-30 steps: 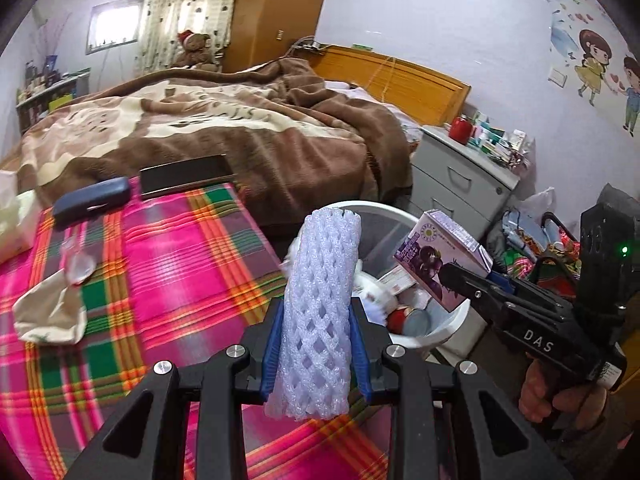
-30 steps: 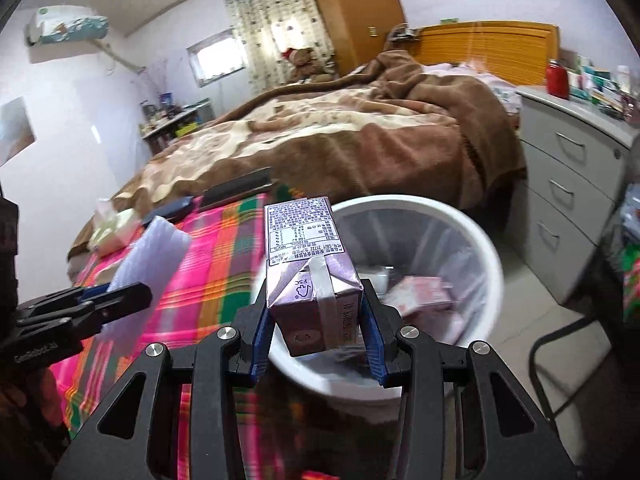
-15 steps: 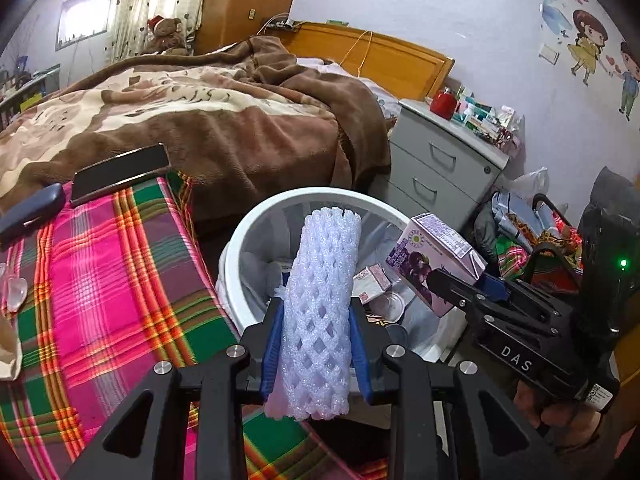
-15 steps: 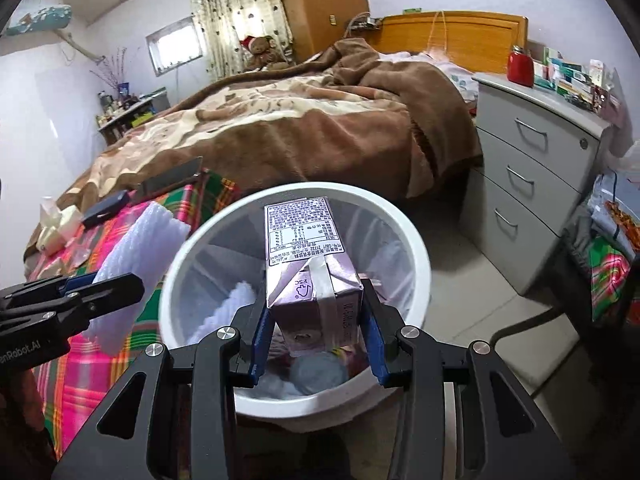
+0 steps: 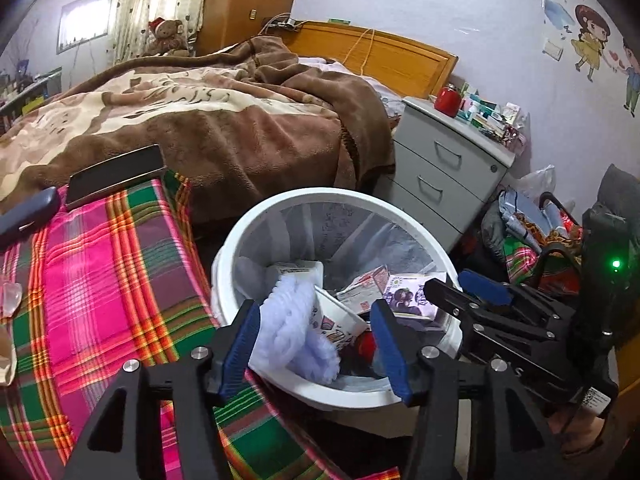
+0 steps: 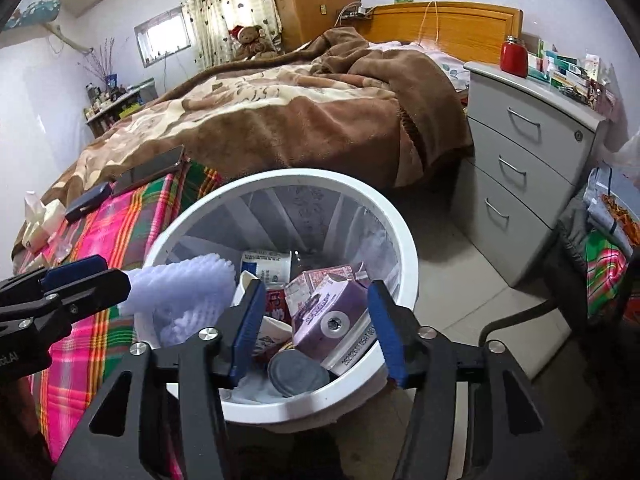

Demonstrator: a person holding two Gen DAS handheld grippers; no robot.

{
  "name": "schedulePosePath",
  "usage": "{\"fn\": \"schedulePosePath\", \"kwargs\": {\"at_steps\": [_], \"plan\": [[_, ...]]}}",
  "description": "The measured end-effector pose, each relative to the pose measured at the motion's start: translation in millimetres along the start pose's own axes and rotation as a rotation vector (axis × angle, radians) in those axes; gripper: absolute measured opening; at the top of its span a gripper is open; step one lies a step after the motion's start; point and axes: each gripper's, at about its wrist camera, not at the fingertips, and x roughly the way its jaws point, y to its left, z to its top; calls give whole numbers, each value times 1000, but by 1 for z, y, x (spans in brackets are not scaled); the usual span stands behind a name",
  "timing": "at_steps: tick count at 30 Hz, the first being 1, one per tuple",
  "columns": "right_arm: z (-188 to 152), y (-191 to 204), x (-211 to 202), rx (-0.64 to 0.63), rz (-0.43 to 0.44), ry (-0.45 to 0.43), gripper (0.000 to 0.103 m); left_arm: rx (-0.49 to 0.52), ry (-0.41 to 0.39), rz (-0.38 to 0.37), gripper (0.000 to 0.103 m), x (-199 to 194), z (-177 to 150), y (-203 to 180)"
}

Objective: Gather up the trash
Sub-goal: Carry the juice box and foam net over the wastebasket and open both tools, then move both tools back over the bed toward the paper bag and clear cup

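A white round bin (image 5: 240,236) (image 6: 404,232) stands on the floor beside the plaid-covered bed. My left gripper (image 5: 316,344) is open above the bin's near rim; the white foam net sleeve (image 5: 292,332) (image 6: 188,284) lies loose in the bin just past its fingers. My right gripper (image 6: 316,328) is open over the bin; the purple milk carton (image 6: 326,312) (image 5: 408,300) lies inside on other trash: a cup, cartons, a can lid (image 6: 298,372).
A pink and green plaid cloth (image 5: 100,272) holds a dark phone (image 5: 116,176), a blue case (image 5: 28,212) and crumpled paper at the left edge. A grey drawer unit (image 6: 528,160) stands right of the bin. Bags (image 5: 532,236) lie on the floor.
Both grippers moved over the bin and opened. The foam sleeve and the purple carton left the jaws and dropped into the bin.
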Motion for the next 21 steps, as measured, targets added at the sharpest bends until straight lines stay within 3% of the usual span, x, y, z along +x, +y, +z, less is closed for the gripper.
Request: {"fn": "schedulePosePath", "kwargs": {"at_steps": [21], "plan": [[-2, 38, -19, -29, 60, -49, 55, -73, -67, 51, 57, -59, -27, 38]]}}
